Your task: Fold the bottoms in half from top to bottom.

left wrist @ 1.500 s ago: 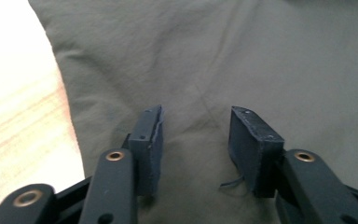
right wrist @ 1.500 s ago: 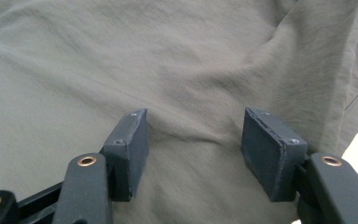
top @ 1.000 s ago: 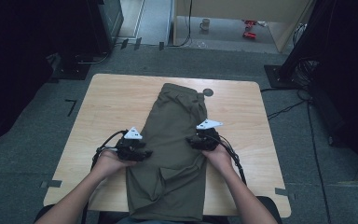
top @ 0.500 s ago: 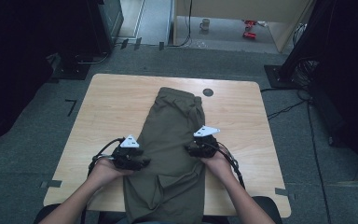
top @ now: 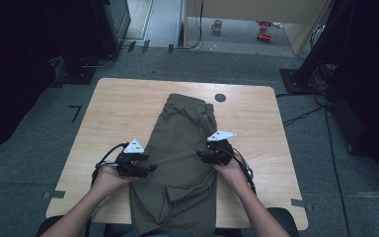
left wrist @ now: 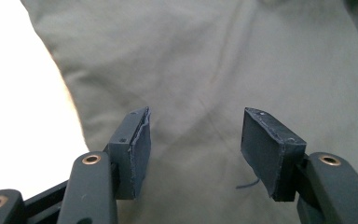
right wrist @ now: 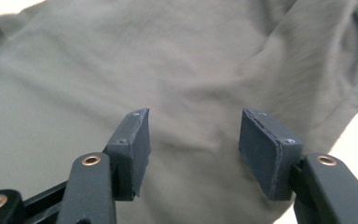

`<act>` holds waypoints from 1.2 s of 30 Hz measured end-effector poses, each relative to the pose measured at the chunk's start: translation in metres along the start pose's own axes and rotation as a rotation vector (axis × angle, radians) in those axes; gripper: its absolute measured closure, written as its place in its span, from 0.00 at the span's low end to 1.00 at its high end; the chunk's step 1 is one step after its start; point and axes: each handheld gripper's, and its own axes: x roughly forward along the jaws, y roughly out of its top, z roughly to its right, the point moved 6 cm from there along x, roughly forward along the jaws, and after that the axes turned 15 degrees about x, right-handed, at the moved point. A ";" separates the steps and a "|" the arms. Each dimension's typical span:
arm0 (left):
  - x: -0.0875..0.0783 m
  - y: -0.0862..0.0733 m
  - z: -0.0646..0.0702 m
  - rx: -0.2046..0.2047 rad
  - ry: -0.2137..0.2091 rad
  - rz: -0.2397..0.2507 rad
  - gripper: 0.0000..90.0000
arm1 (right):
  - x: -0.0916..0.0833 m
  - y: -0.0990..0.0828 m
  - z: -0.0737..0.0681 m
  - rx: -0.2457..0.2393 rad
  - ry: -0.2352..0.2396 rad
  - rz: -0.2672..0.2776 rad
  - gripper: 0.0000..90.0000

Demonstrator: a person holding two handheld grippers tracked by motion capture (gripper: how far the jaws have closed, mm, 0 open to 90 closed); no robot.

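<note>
Left gripper (left wrist: 193, 149) fingers, just been opening, and right gripper (right wrist: 193, 149) fingers, just been closing, stand parted over cloth with nothing pinched, at 9 and 3 o'clock edges of the olive trousers (top: 182, 148) lying lengthwise, 12 to 6, mid-surface (top: 118, 106), hem overhanging the near edge.

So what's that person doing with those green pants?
A person sits at the wooden table with a gripper in each hand, working on olive-green pants laid lengthwise, the near end hanging over the edge. The left gripper is at one side of the pants and the right gripper at the other. Both have their jaws apart over the cloth; the left jaws have just been opening and the right closing a little. Neither is pinching anything.
</note>
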 end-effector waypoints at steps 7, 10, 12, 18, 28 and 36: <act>0.004 0.010 -0.020 -0.010 -0.001 0.019 0.49 | -0.005 0.018 0.013 0.056 -0.030 0.049 0.47; 0.005 0.012 -0.026 -0.010 -0.001 0.016 0.49 | -0.005 0.025 0.019 0.070 -0.042 0.060 0.46; 0.006 0.015 -0.033 -0.016 0.002 0.018 0.48 | -0.004 0.027 0.021 0.076 -0.050 0.066 0.46; 0.014 0.028 -0.056 -0.029 -0.018 0.018 0.48 | 0.005 0.037 0.033 0.093 -0.080 0.052 0.39; 0.039 0.043 -0.087 -0.058 -0.018 0.005 0.48 | 0.014 0.055 0.051 0.146 -0.106 0.066 0.38; 0.055 0.058 -0.102 -0.062 -0.038 0.034 0.48 | 0.023 0.066 0.052 0.159 -0.088 0.063 0.31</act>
